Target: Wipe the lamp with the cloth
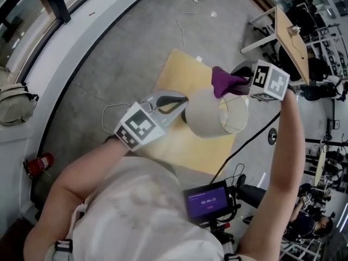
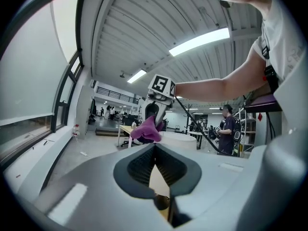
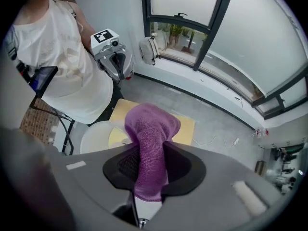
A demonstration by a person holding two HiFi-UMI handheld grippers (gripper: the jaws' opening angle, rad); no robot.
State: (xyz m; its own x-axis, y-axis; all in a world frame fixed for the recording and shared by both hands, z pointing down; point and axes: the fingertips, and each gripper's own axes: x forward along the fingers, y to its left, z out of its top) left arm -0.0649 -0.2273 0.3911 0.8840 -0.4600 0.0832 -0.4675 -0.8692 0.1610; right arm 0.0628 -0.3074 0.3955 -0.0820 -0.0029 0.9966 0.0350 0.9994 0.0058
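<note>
On table (image 1: 175, 64), head view: lamp (image 1: 209, 116) tilted at centre; cloth (image 1: 224, 81) at its 1 o'clock, poised for wiping.
Left gripper (image 2: 154, 146), own view: jaws closed, seemingly pinching the lamp's narrow end to steady it.
Right gripper (image 3: 151, 148), own view: jaws clamped on cloth, loose end presented to shade.

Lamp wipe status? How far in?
Done: purple cloth is clamped in the right hand-held gripper. In hand: that gripper holds it over the wide rim of the lamp shade, contact unclear; the left hand-held gripper, jaws together, sits at the shade's narrow end. Left: the wiping itself; how much of the shade is already wiped can't be told.
</note>
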